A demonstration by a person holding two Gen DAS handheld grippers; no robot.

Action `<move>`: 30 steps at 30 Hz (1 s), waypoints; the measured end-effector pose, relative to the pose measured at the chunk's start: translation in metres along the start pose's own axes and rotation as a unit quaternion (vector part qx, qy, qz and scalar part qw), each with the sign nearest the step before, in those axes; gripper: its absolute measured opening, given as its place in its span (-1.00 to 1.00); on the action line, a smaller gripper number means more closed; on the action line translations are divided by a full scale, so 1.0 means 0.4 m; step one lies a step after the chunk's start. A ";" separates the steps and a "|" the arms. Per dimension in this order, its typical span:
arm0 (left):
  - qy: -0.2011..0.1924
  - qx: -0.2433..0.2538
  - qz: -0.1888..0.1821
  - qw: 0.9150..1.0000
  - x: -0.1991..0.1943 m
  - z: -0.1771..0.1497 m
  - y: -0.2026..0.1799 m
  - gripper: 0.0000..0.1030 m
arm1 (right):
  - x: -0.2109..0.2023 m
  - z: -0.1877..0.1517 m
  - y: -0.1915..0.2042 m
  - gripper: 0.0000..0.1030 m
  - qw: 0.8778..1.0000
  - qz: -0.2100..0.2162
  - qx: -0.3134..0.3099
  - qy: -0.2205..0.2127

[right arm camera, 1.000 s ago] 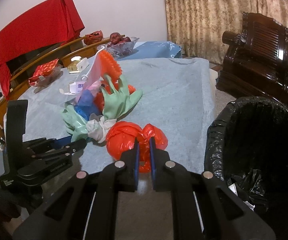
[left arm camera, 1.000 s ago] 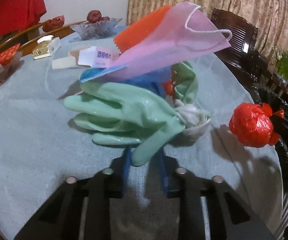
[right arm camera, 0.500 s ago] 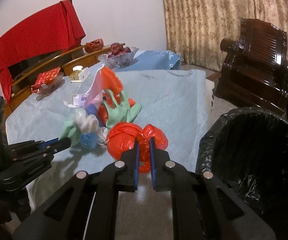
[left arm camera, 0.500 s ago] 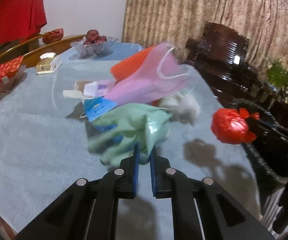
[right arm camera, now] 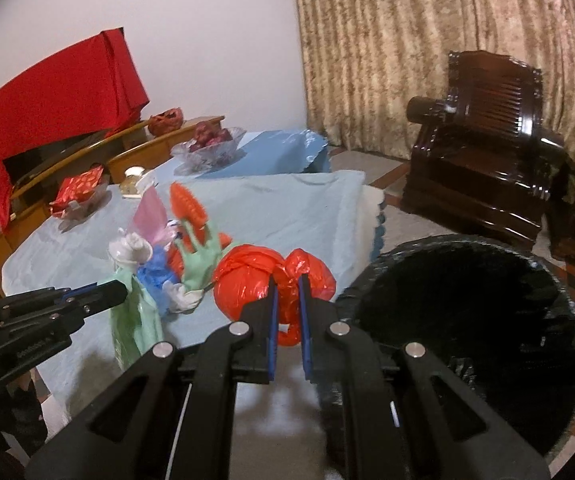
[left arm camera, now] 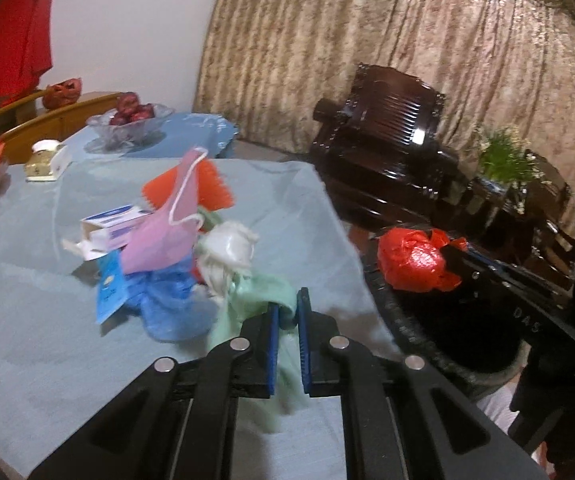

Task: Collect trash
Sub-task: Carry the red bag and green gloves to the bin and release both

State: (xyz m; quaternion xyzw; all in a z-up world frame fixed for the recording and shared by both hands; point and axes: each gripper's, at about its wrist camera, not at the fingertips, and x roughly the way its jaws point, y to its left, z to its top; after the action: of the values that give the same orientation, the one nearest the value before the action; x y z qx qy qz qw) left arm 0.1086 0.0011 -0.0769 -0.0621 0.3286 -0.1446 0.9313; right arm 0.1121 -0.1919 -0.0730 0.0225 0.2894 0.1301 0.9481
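A: Item one, left tongs [left arm camera: 286, 320]?
B: Clamped together on a mint-green glove [left arm camera: 255, 300], cuff pinched between blue pads, rest hanging limp toward 6 o'clock. Blurred in the left wrist view.

A: Lodged at 10 o'clock of those tongs?
B: Heap of trash on the blue-clothed tabletop [left arm camera: 27, 320]: blue sheet with print [left arm camera: 109, 286], small white-and-blue carton [left arm camera: 113, 226], blue crumpled wrap [left arm camera: 167, 304], pink face mask [left arm camera: 163, 236] with white ear loop, orange ridged piece [left arm camera: 207, 188] behind it, white crumpled glove [left arm camera: 227, 252] touching the green one.

A: Second green glove?
B: Seen from the right wrist: green glove [right arm camera: 199, 262] with fingers pointing to 12 o'clock, standing in the heap, just beside the red bundle.

A: Item two, right tongs [right arm camera: 286, 308]?
B: Closed on a red plastic bag [right arm camera: 271, 280], knotted neck gripped, two puffed lobes either side of the pads. Held off the tabletop edge, at 9 o'clock of the bin.

A: Bin?
B: Round bin with black liner [right arm camera: 467, 320], mouth wide, on the floor just beside the tabletop corner.

A: Background lots?
B: Far end of tabletop: glass fruit bowl [right arm camera: 209, 146], red foil packet [right arm camera: 77, 188]. Red cloth [right arm camera: 59, 92] at 10 o'clock, dark carved armchair [right arm camera: 483, 136] at 2 o'clock, patterned curtain [right arm camera: 407, 40] behind.
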 end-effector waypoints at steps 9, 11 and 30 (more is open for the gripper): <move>-0.008 0.030 -0.062 0.998 0.025 0.043 -0.117 -0.83 | -0.056 0.016 -0.102 -0.85 0.999 -0.043 0.018 -0.023; -0.009 0.037 -0.073 0.997 0.035 0.053 -0.145 -0.83 | -0.069 0.017 -0.130 -0.84 0.998 -0.056 0.022 -0.027; -0.005 0.110 -0.154 0.982 0.217 0.123 -0.438 -0.83 | -0.129 -0.021 -0.370 -0.84 0.986 -0.149 0.067 -0.032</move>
State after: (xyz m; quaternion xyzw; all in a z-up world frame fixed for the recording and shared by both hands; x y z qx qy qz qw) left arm 0.1639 -0.1915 -0.0536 -0.0101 0.2929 -0.3209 0.9006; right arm 0.1006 -0.3485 -0.0695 0.0469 0.2675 -0.0327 0.9619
